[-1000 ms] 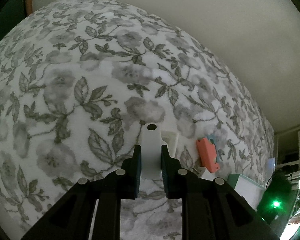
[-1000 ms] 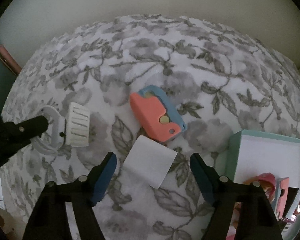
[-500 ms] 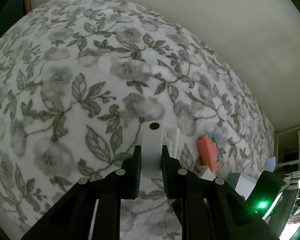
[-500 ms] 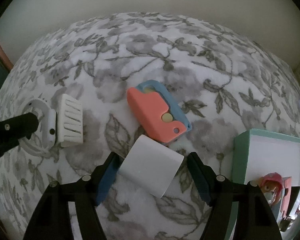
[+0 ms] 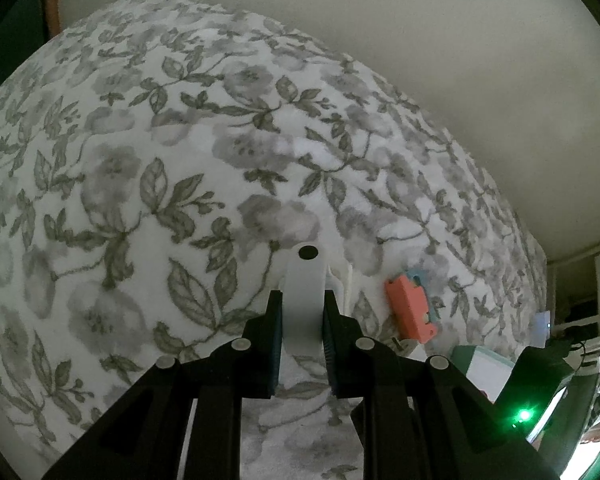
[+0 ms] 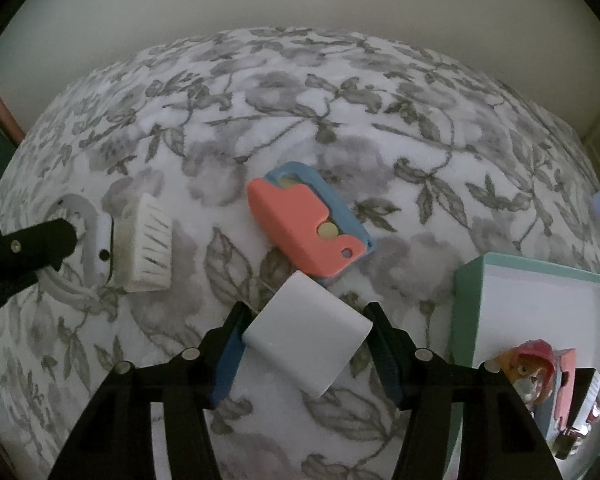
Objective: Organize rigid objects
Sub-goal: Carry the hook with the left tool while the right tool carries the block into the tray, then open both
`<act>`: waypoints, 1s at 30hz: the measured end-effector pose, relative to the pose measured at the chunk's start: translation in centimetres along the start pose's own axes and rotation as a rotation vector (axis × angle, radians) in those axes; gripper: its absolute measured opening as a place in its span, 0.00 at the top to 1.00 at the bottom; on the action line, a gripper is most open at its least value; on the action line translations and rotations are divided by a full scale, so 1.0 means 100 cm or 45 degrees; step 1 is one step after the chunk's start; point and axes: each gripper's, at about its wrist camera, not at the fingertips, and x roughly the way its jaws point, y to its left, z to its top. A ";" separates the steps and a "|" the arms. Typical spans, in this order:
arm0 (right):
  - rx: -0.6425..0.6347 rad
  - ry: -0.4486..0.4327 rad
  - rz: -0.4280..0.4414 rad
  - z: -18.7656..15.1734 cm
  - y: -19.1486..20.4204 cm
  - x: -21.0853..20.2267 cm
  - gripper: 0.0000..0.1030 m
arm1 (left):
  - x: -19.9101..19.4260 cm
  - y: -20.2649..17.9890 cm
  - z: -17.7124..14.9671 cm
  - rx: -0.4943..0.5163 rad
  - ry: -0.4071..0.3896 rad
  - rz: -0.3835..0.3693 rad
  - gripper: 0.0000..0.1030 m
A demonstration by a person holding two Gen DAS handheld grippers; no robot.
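**Both grippers closed on white objects above the floral cloth**

Your left fingers (image 5: 274, 332) are clenched as tightly as they go on the white handle (image 5: 303, 304) of the white brush (image 6: 150, 246); the left gripper (image 5: 301, 334) holds it against the floral cloth (image 5: 140, 160). Your right fingers (image 6: 230, 354) have just been closing, and the white block (image 6: 305, 340) now sits between them, tilted, with both pads meeting its sides; the right gripper (image 6: 305, 350) is neither fully open nor fully shut.

The left wrist view shows only the brush's handle, with a dark round hole near its tip; the bristles are hidden behind it. The right wrist view shows the whole brush lying at the left, bristle block pointing toward the centre, with the left gripper's black finger on its looped handle.

The coral-and-blue case (image 6: 305, 226) lies flat on the cloth just beyond the white block, apparently touching its far corner. In the left wrist view the same case appears small and edge-on to the right of the handle.

The teal box (image 6: 465, 308) stands at the right in the right wrist view, open, with a small figurine in a pink hood (image 6: 533, 364) and other pieces inside. The left wrist view shows only its corner, beside a green light.

No writing or brand can be read on any object.
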 end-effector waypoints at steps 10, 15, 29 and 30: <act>0.010 -0.048 0.006 -0.001 -0.013 -0.032 0.41 | -0.022 -0.013 -0.003 0.036 -0.052 -0.033 0.82; 0.022 -0.065 -0.001 -0.007 -0.024 -0.049 0.41 | -0.036 -0.021 -0.013 0.055 -0.070 -0.062 0.82; 0.172 -0.042 0.018 -0.050 -0.077 -0.089 0.41 | -0.075 -0.065 -0.055 0.248 -0.122 -0.105 0.82; 0.187 -0.044 0.024 -0.053 -0.081 -0.093 0.41 | -0.079 -0.069 -0.058 0.263 -0.130 -0.109 0.82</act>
